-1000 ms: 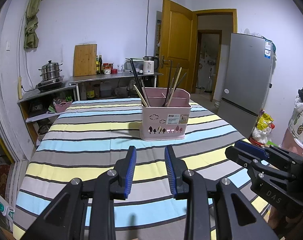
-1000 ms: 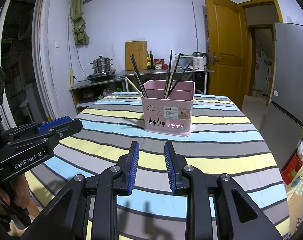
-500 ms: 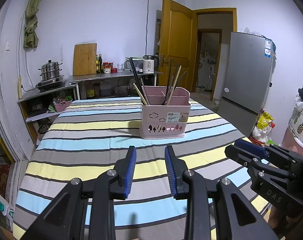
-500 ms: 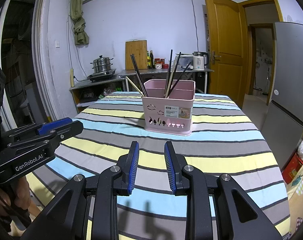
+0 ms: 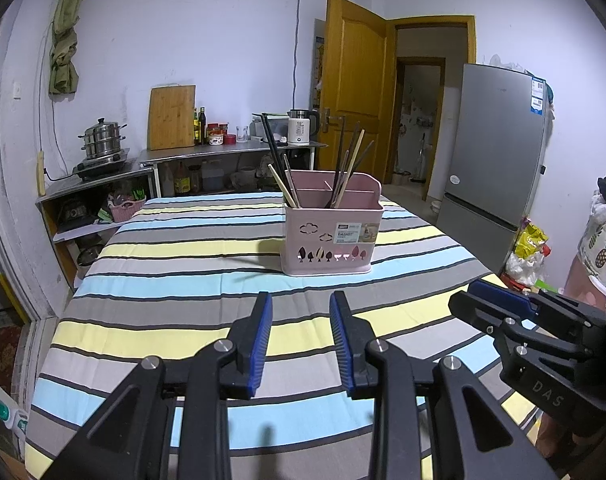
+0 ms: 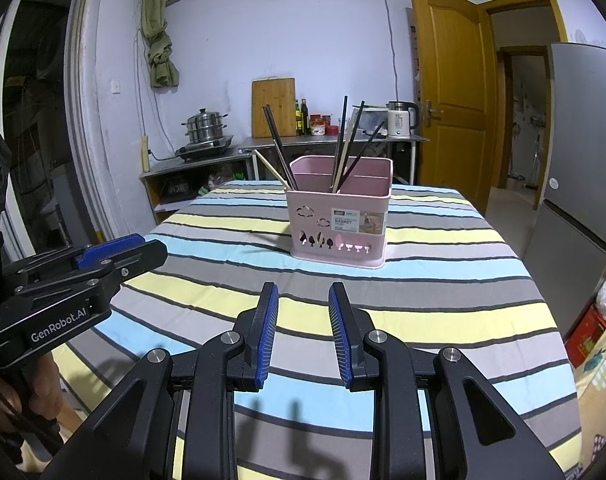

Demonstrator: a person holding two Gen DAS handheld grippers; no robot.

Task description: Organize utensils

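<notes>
A pink utensil basket (image 5: 330, 236) stands on the striped tablecloth, also in the right wrist view (image 6: 339, 224). Several dark and pale chopsticks (image 5: 345, 172) lean upright in its compartments (image 6: 345, 148). My left gripper (image 5: 299, 300) is open and empty, hovering above the cloth well short of the basket. My right gripper (image 6: 303, 290) is open and empty, also short of the basket. Each gripper shows in the other's view: the right one at the right edge (image 5: 499, 308), the left one at the left edge (image 6: 115, 252).
The striped table (image 5: 175, 280) fills the foreground. Behind it stand a steel counter (image 5: 231, 152) with a cutting board, bottles and kettle, and a steamer pot (image 5: 102, 140). A grey fridge (image 5: 495, 152) and an open yellow door (image 5: 355, 92) are on the right.
Both grippers have drawn back slightly from the basket, which looks a little smaller and farther. The jaws stay open and empty.
</notes>
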